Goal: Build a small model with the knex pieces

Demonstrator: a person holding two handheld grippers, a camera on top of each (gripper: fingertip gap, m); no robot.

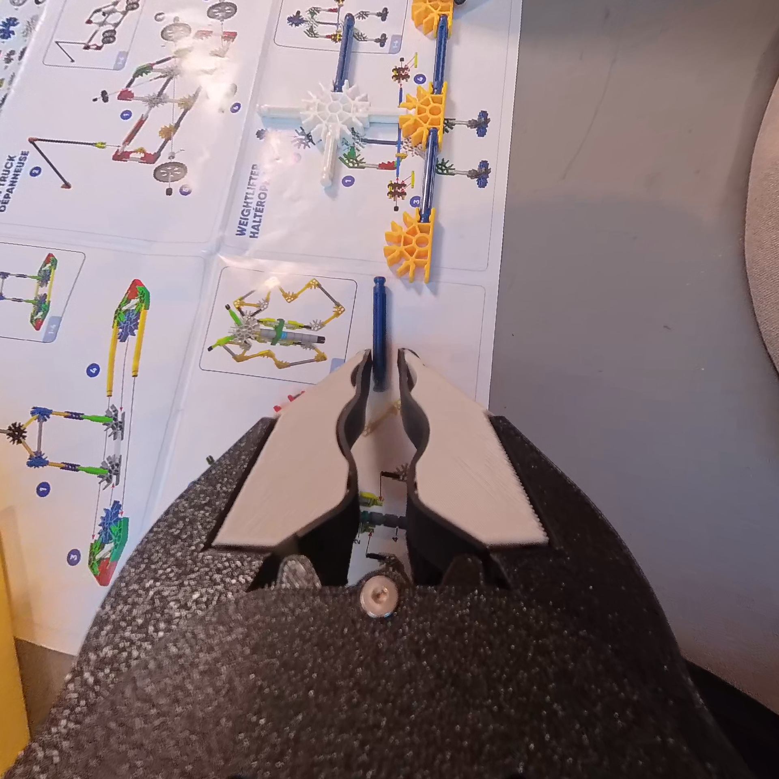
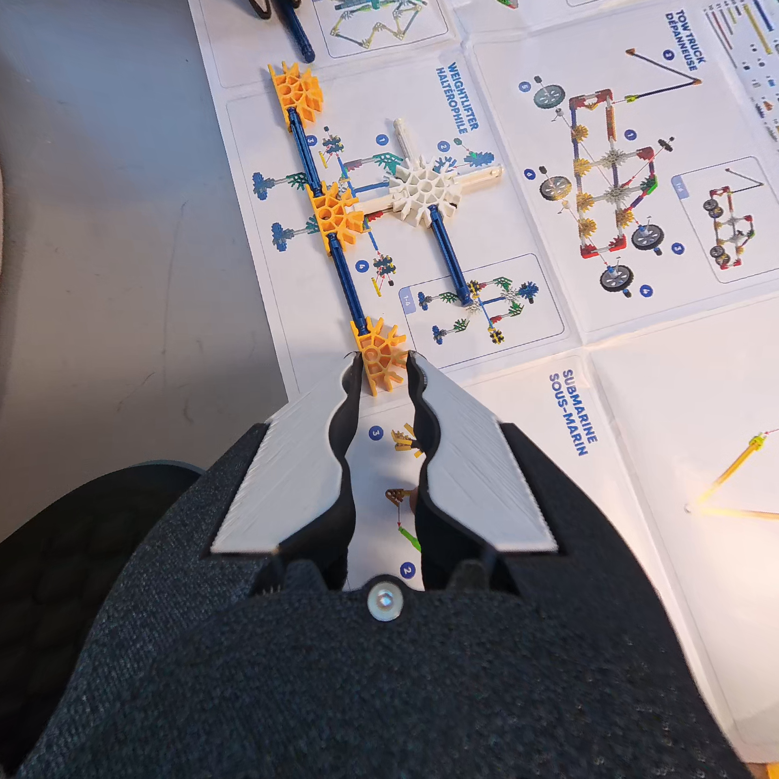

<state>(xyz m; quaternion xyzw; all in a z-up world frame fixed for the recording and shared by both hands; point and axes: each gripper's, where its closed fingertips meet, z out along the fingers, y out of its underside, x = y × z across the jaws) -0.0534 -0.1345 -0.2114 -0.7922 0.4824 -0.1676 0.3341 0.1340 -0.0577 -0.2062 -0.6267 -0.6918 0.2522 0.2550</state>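
My left gripper (image 1: 382, 353) is shut on a loose blue rod (image 1: 379, 320). The rod points forward, and its free tip is just short of the nearest yellow connector (image 1: 409, 248). That connector ends a chain of three yellow connectors joined by blue rods (image 1: 428, 173). The middle yellow connector (image 1: 423, 111) links by a white rod to a white connector (image 1: 335, 111). My right gripper (image 2: 383, 357) is shut on the yellow connector (image 2: 379, 358) at the chain's other end. The held blue rod (image 2: 297, 31) shows at the top of the right wrist view.
Everything lies on a large printed instruction sheet (image 1: 168, 253) on a grey table (image 1: 632, 210). A beige rounded object (image 1: 765, 202) is at the right edge and a yellow object (image 1: 8, 632) at the left. A dark shape (image 2: 63, 548) lies lower left in the right wrist view. About 20 centimetres separates my left fingertips from my right. The right gripper is farther from the yellow object (image 1: 8, 632), some 40 centimetres, than the left, some 20 centimetres.
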